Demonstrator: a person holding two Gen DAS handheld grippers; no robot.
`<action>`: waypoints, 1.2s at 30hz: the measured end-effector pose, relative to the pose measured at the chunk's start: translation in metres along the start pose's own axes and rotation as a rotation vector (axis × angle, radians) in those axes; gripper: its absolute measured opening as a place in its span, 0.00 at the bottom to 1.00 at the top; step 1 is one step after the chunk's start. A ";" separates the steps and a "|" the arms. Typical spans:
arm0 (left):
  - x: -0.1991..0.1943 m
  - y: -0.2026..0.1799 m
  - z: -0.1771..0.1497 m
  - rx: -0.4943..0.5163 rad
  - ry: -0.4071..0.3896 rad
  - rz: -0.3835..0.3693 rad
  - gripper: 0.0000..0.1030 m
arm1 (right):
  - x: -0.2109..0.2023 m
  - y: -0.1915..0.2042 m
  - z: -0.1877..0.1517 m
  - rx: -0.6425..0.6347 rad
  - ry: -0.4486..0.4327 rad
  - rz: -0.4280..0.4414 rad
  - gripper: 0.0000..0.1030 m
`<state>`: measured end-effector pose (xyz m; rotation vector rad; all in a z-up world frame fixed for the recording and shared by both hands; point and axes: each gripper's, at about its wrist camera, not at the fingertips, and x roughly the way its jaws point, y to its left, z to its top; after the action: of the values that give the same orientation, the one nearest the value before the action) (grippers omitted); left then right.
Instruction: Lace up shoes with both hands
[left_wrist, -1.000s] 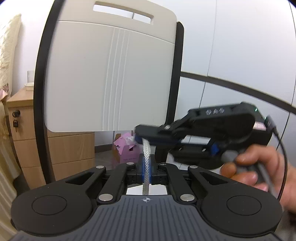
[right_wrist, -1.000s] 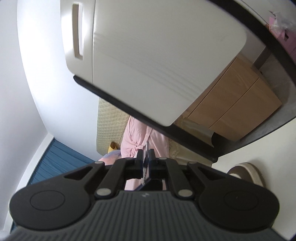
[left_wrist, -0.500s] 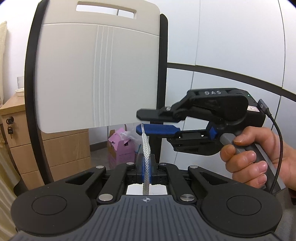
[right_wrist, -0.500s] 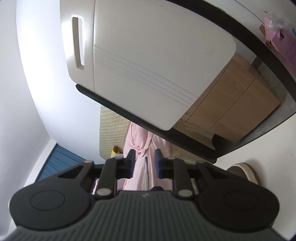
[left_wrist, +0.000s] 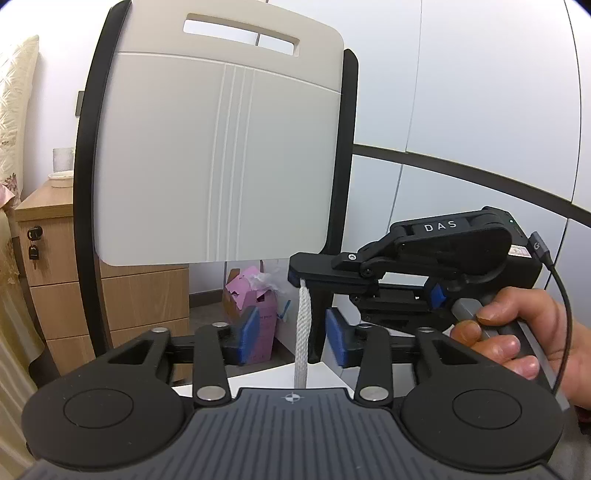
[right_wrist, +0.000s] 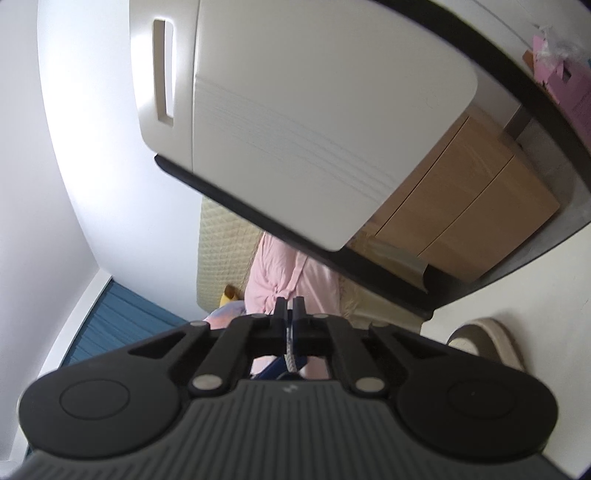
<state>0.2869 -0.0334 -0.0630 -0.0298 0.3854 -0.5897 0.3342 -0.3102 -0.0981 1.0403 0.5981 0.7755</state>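
- Sideways across the left view, the right gripper (left_wrist: 301, 278), held by a hand (left_wrist: 524, 332), pinches the white shoelace (left_wrist: 303, 332).
- Below, the left gripper (left_wrist: 291, 338) is opening, lace hanging untouched between its pads.
- Behind stands a chair (left_wrist: 221, 158).

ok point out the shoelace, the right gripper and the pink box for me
shoelace (left_wrist: 303, 325): left wrist view, middle of the hanging white braid
right gripper (left_wrist: 300, 277): left wrist view, tips of its closed fingers, pinching the lace's top
pink box (left_wrist: 258, 317): left wrist view, front face, on the floor

"DAS" in pale capitals atop the right gripper (left_wrist: 301, 278)
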 end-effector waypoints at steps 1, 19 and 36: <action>0.000 0.000 0.000 -0.001 0.000 -0.008 0.19 | 0.002 0.000 -0.002 0.002 0.010 0.005 0.03; -0.069 0.106 0.001 -0.123 -0.088 0.459 0.04 | 0.013 0.005 -0.018 -0.148 0.143 -0.188 0.10; -0.040 -0.001 -0.053 0.616 0.140 0.193 0.04 | 0.027 0.030 -0.104 -0.598 0.397 -0.575 0.24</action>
<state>0.2364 -0.0084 -0.0986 0.6354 0.3243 -0.5003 0.2635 -0.2255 -0.1135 0.1368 0.8822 0.5862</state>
